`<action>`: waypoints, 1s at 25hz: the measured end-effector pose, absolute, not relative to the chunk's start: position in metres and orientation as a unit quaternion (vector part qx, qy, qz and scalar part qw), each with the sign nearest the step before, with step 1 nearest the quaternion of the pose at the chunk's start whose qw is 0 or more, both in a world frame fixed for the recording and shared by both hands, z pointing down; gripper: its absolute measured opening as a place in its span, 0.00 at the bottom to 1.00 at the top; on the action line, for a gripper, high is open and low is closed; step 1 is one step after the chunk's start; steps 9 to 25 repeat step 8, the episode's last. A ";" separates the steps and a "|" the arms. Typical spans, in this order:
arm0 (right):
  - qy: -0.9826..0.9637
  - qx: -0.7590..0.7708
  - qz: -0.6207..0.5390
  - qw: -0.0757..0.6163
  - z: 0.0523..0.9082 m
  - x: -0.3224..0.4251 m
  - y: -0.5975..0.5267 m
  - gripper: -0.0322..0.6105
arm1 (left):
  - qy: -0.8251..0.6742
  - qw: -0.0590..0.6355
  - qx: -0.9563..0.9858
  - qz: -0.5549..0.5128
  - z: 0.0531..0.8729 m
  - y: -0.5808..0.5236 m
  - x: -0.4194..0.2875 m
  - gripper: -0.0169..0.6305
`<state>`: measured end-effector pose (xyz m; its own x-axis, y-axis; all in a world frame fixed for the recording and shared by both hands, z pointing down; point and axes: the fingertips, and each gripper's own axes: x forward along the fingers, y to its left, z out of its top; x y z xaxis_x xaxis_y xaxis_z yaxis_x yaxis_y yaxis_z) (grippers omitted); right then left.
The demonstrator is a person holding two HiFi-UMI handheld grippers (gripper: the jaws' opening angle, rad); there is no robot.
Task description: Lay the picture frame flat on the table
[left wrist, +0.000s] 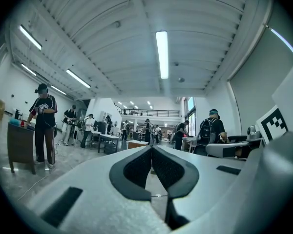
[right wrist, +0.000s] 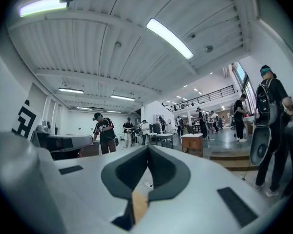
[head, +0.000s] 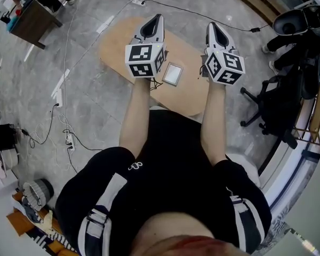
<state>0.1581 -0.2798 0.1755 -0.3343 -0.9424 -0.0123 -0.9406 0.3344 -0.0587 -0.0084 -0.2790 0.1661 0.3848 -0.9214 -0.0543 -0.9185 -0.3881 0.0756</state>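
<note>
Head view, looking steeply down: the person holds both grippers out in front, bare forearms side by side, over an oval wooden desk (head: 120,44) on a grey floor (head: 85,95). Left gripper (head: 159,16): jaws brought together at the tips, nothing between them; its marker cube (head: 145,59) faces the camera. Its own view confirms this, the left gripper (left wrist: 151,146) with its dark pads meeting in a point and nothing clamped, aimed level across a large hall. Right gripper (head: 209,25): likewise closed and empty, cube (head: 225,65) toward the camera. In the right gripper view the right gripper (right wrist: 147,147) has its pads pressed tip to tip with nothing gripped; a tan sliver shows low in the slot behind the pads, and I cannot tell what it is. Frame (head: 172,74): a small rectangle with a pale border, apparently lying flat and face up on the desk, seen between the two cubes and touching neither gripper. Neither gripper view shows the frame or the desk top. Surroundings: a black office chair (head: 266,103) to the right of the desk, a brown cabinet (head: 34,20) at upper left, and cables with a power strip (head: 69,140) on the floor to the left. The gripper views take in long ceiling lights (left wrist: 161,52), a person standing at the cabinet (left wrist: 19,145), and further people at distant tables.
</note>
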 end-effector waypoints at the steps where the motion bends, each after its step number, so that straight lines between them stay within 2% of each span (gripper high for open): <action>1: 0.817 -0.577 -0.019 0.022 0.175 0.158 -0.281 0.07 | -0.553 0.016 0.832 -0.044 0.165 -0.280 -0.008 0.04; 25: 0.821 -0.570 -0.009 0.014 0.172 0.154 -0.280 0.07 | -0.557 0.022 0.828 -0.056 0.162 -0.279 -0.012 0.04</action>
